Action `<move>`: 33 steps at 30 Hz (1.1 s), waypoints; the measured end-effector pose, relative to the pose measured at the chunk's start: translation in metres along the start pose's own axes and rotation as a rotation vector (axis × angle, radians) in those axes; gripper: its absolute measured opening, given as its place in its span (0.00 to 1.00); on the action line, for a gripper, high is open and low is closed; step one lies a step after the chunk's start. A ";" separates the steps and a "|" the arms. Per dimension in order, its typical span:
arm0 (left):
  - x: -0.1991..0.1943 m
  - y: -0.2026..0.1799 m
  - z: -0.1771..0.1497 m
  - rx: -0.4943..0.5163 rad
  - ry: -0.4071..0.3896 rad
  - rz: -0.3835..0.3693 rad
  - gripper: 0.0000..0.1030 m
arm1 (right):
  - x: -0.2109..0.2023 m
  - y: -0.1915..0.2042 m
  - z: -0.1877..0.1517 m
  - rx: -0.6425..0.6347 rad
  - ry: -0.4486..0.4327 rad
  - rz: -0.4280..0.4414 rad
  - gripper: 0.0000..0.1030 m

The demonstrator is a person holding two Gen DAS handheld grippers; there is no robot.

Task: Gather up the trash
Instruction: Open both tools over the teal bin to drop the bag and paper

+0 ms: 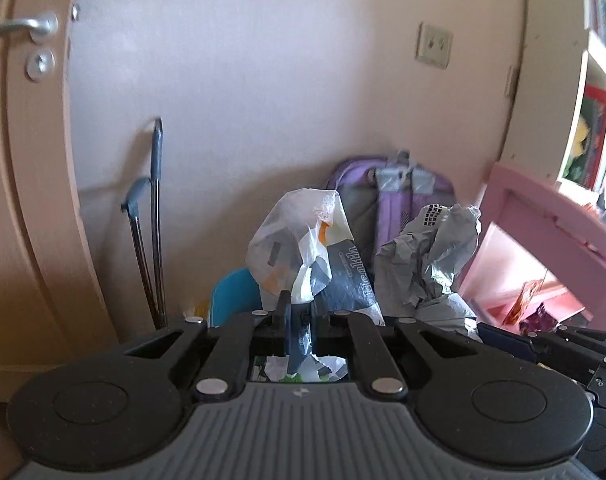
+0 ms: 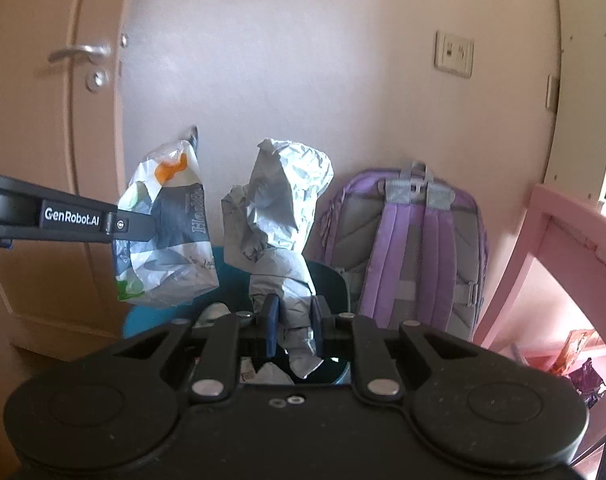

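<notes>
Lower centre of the left wrist view: my left claw [image 1: 301, 312], its jaws drawn close together and pinching the lower part of a printed plastic bag [image 1: 303, 256], white with dark and orange patches, which stands up above the fingers. Lower centre of the right wrist view: my right claw [image 2: 293, 320], jaws narrowed onto the neck of a crumpled grey bag [image 2: 279, 216] that rises to mid-frame; the printed bag hangs just to its left, held by the left claw entering from the left edge. Below and behind both bags, at centre, a blue bin [image 2: 331, 280] shows part of its rim, with pale scraps visible inside between my fingers; both bags are held above it. Behind, right of centre, a purple backpack [image 2: 411, 248] leans against the wall. At far right, a pink chair [image 2: 563, 232]. At left, a door [image 2: 35, 140] with a metal handle, and in the left wrist view two crutches [image 1: 153, 216] propped beside it. Upper right, a wall socket [image 2: 454, 54].
</notes>
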State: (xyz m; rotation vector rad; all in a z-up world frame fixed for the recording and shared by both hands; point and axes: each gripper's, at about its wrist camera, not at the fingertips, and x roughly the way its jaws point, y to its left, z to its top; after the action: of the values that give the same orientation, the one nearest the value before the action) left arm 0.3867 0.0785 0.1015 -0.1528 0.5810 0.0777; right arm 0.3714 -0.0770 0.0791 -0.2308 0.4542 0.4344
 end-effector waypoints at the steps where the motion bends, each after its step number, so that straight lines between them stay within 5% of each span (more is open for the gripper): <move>1: 0.010 0.001 0.000 0.005 0.019 0.003 0.08 | 0.009 0.000 -0.001 -0.003 0.017 -0.001 0.15; 15: 0.120 0.004 -0.025 0.089 0.255 0.046 0.08 | 0.094 0.013 -0.027 -0.080 0.209 0.021 0.15; 25: 0.153 0.004 -0.040 0.102 0.380 0.041 0.08 | 0.112 0.010 -0.029 -0.077 0.249 0.035 0.23; 33: 0.149 0.003 -0.042 0.080 0.390 0.040 0.14 | 0.098 0.008 -0.026 -0.085 0.230 0.040 0.32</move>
State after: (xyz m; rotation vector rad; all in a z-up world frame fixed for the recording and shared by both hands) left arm 0.4878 0.0794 -0.0159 -0.0783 0.9750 0.0634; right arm 0.4370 -0.0436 0.0093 -0.3566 0.6672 0.4685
